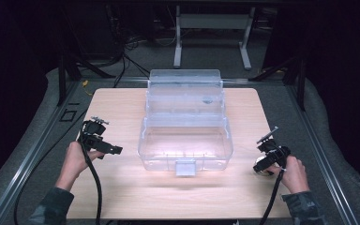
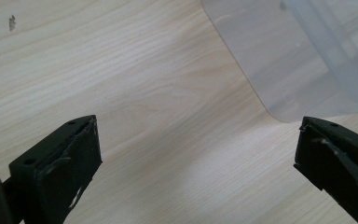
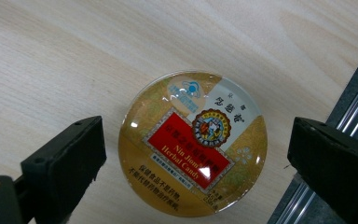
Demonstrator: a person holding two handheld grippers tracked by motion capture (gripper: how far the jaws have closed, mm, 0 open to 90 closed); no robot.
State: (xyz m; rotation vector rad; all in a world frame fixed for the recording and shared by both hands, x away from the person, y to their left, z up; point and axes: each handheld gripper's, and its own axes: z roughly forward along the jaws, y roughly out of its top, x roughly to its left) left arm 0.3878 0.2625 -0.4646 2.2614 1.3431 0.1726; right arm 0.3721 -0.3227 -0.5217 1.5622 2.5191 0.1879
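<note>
Left gripper [image 1: 115, 150] held wide open and empty, beside clear box [image 1: 185, 140]. Right gripper [image 3: 193, 154] held open over candy tin [image 3: 192, 142] near table [image 1: 122, 187] right edge, not gripped. Reach step judged; lowering and closing needed next.

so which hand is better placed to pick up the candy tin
Right: the right gripper hangs open over the candy tin. The left gripper is across the table.
</note>
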